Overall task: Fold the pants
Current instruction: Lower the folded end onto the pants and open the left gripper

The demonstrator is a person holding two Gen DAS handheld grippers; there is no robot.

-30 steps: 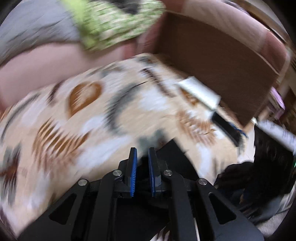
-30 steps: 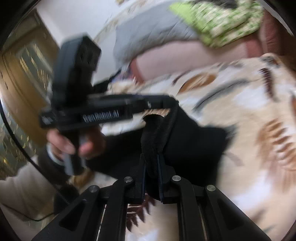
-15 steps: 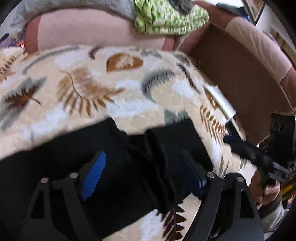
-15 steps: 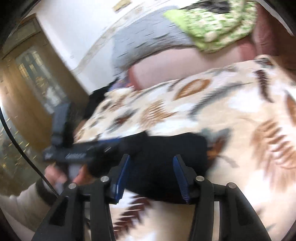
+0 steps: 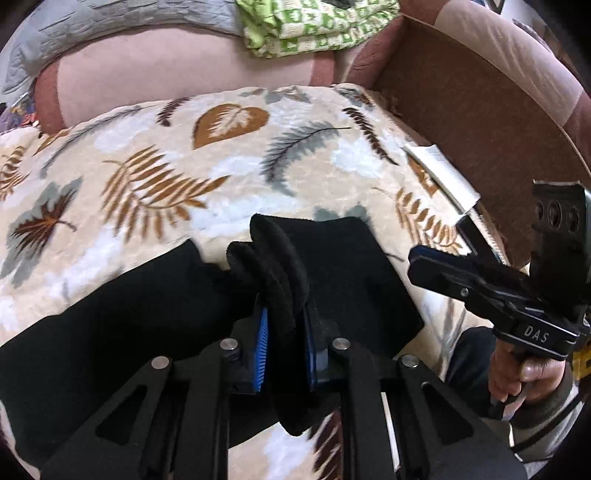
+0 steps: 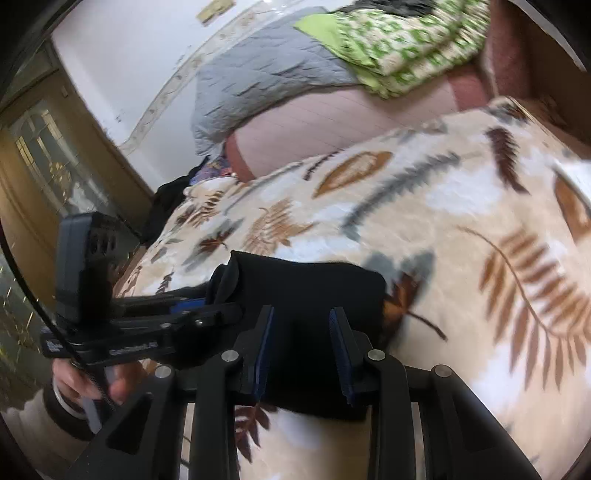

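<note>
Black pants lie partly folded on a leaf-patterned blanket. My left gripper is shut on a bunched fold of the pants that sticks up between its blue pads. My right gripper is open, its jaws straddling the folded end of the pants without closing on it. The right gripper also shows at the right of the left wrist view, and the left gripper shows at the left of the right wrist view.
The blanket covers a sofa seat with a pink backrest. A green patterned cloth and a grey quilt lie on the backrest. A brown armrest rises at the right. A white strip lies by it.
My left gripper opened over the pants and has now shut on a bunched fold. My right gripper let go of the pants and stays open, its jaws now narrower around the folded end.
</note>
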